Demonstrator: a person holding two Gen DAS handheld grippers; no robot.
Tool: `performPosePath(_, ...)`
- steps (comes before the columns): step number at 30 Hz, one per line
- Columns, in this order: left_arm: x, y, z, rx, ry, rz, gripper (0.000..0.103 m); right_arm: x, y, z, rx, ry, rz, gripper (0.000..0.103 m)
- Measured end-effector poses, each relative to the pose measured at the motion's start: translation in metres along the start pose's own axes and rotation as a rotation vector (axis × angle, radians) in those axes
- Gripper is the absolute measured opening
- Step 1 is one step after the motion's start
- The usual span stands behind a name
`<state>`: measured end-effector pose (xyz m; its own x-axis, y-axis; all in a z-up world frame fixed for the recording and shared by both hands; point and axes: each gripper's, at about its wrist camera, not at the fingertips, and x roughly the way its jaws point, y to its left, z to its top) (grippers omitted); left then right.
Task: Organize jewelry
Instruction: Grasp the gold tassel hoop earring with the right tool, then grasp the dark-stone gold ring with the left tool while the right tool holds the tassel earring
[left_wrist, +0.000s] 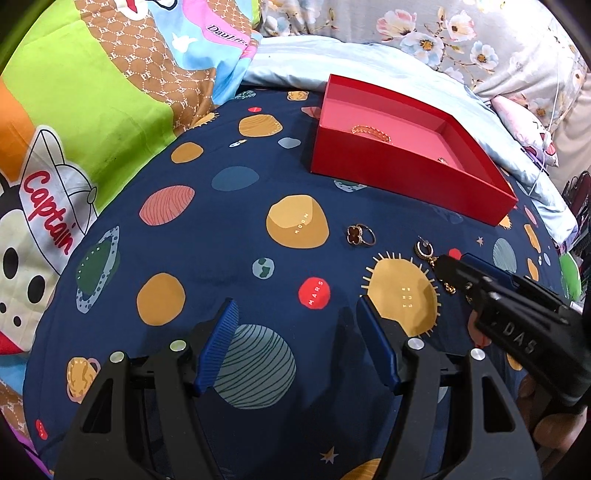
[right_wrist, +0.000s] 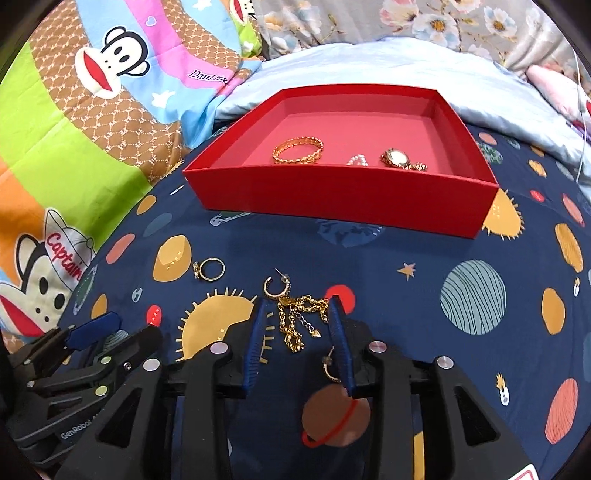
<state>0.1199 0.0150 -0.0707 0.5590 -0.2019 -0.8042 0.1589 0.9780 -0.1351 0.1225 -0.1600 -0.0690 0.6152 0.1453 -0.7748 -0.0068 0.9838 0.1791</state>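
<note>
The gold chain (right_wrist: 299, 321) lies in a loose heap on the bed's planet-print sheet (right_wrist: 424, 332), in front of the red box (right_wrist: 332, 199), with the fingers of the right tool (right_wrist: 300, 321) on either side of it. The jaws stand partly apart and the pads do not seem to press on the chain, so I judge it is not yet gripped. A hoop earring (right_wrist: 276, 287) sits just beyond the chain, touching or nearly touching it, and a second small earring (right_wrist: 330, 367) lies close against the right finger. A ring (right_wrist: 209, 269) rests apart to the left.

Inside the box already lie a gold bracelet (right_wrist: 298, 150), a small pale piece (right_wrist: 357, 160) too small to identify, and a watch (right_wrist: 400, 159).

The left tool (left_wrist: 295, 343) hangs over the sheet near the person's side, jaws wide and holding nothing.

By this count roughly half the work looks done: three pieces are boxed, while the chain, both earrings and the ring are still out on the bed. The chain seems to be the piece in hand now.
</note>
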Motion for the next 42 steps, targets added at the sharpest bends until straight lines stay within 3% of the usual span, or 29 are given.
performPosePath(3, 0.002, 0.000, 0.002, 0.000, 0.000, -0.002, 0.064, 0.002, 0.002, 0.000, -0.020, -0.007, -0.021, 0.032)
performPosePath(8, 0.003, -0.001, 0.004, 0.002, 0.001, -0.004, 0.064, 0.002, -0.004, 0.000, -0.023, -0.006, -0.064, 0.002)
performPosePath(22, 0.008, -0.010, 0.013, 0.008, -0.005, -0.005, 0.064, -0.016, -0.012, -0.008, 0.003, 0.001, 0.014, 0.000)
performPosePath(24, 0.008, -0.011, 0.013, 0.010, -0.005, -0.008, 0.064, -0.015, -0.009, -0.007, -0.011, -0.001, -0.009, 0.011)
performPosePath(26, 0.007, -0.012, 0.013, 0.013, -0.009, -0.008, 0.064, -0.013, -0.008, -0.006, -0.015, -0.004, -0.016, 0.048)
performPosePath(27, 0.006, -0.012, 0.013, 0.015, -0.010, -0.008, 0.064, -0.013, -0.006, -0.005, -0.018, -0.019, -0.028, 0.053)
performPosePath(30, 0.005, -0.011, 0.014, 0.016, -0.012, -0.004, 0.064, -0.006, -0.001, -0.002, -0.044, -0.008, -0.041, 0.054)
performPosePath(34, 0.007, -0.009, 0.015, 0.010, -0.010, -0.002, 0.064, 0.004, 0.006, -0.003, -0.088, 0.002, -0.101, 0.034)
performPosePath(37, 0.009, -0.009, 0.017, 0.010, -0.010, -0.005, 0.064, 0.004, 0.006, -0.002, -0.094, 0.000, -0.103, 0.009)
performPosePath(42, 0.015, -0.017, 0.024, 0.024, -0.010, -0.027, 0.064, 0.002, 0.002, -0.004, -0.071, -0.001, -0.089, 0.007)
